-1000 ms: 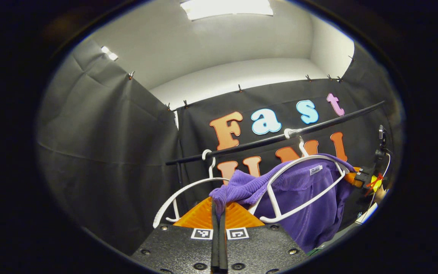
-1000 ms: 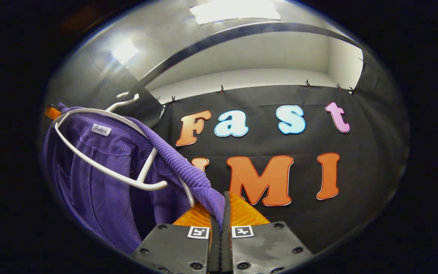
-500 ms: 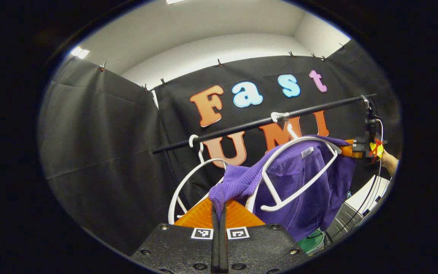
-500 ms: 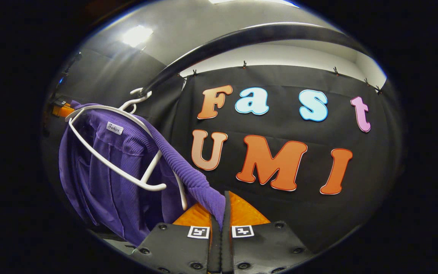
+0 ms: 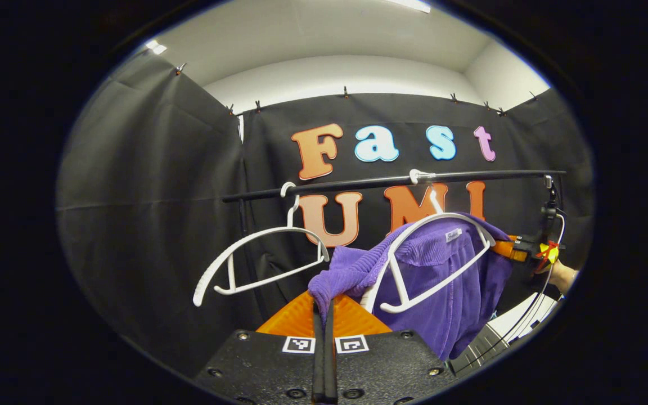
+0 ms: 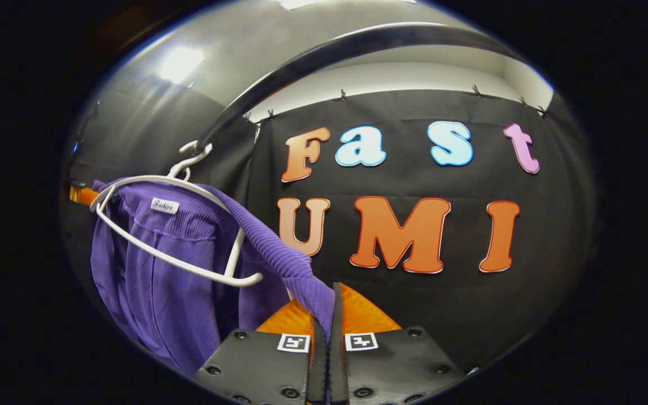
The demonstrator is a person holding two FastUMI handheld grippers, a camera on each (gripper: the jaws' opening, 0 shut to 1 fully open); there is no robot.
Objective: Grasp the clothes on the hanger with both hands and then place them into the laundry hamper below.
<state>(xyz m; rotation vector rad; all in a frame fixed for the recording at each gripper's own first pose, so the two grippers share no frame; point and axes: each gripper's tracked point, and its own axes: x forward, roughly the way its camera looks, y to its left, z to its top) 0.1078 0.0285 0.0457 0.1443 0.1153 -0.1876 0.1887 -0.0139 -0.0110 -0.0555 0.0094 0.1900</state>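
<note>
Purple garment [image 5: 448, 292]: ribbed knit, deep violet, small white label at the neckline; draped over a white hanger, body hanging in soft vertical folds, one shoulder pulled out to each side.
Bare hanger [image 5: 256, 259]: white plastic, hooked on the rail at far left of the left gripper view, tilted.
Rail [image 5: 391, 181]: black bar, running across the booth in front of the cloth wall.
Loaded hanger [image 5: 431, 253]: white, hook over the rail, right of the bare one, tilted, carrying the garment.
Left gripper [image 5: 324, 306]: orange fingers pressed together, clamped on a bunched corner of purple knit.
Right gripper [image 6: 328, 309]: fingers closed on the garment's other ribbed edge; seen in the left gripper view far right, at the cloth's shoulder.
Person's hand [image 5: 563, 275]: at far right edge, holding that gripper.
</note>
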